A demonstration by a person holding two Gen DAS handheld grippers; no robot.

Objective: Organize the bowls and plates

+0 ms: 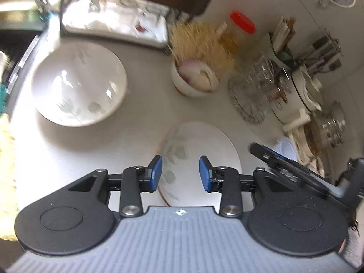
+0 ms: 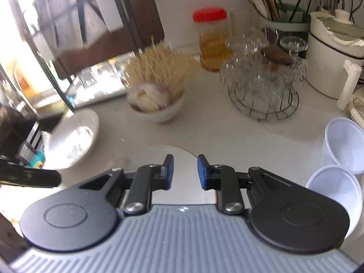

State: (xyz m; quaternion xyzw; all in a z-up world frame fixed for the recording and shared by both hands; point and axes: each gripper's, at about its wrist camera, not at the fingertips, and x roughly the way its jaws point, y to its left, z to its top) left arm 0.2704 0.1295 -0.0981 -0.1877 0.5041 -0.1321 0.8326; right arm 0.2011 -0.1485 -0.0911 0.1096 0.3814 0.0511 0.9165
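On the counter (image 1: 141,122), a flat plate (image 1: 200,143) lies directly beneath the left gripper (image 1: 180,174) and right gripper (image 2: 185,171), both released and empty, with 1 bowl (image 1: 78,84) farther left.

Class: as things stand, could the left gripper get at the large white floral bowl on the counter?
Probably yes. The left gripper is open and empty, and only bare white counter lies between it and the large white floral bowl.

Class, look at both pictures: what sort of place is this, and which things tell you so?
Most likely a home kitchen counter: a floral bowl and plate, a utensil holder, and glasses on a wire rack.
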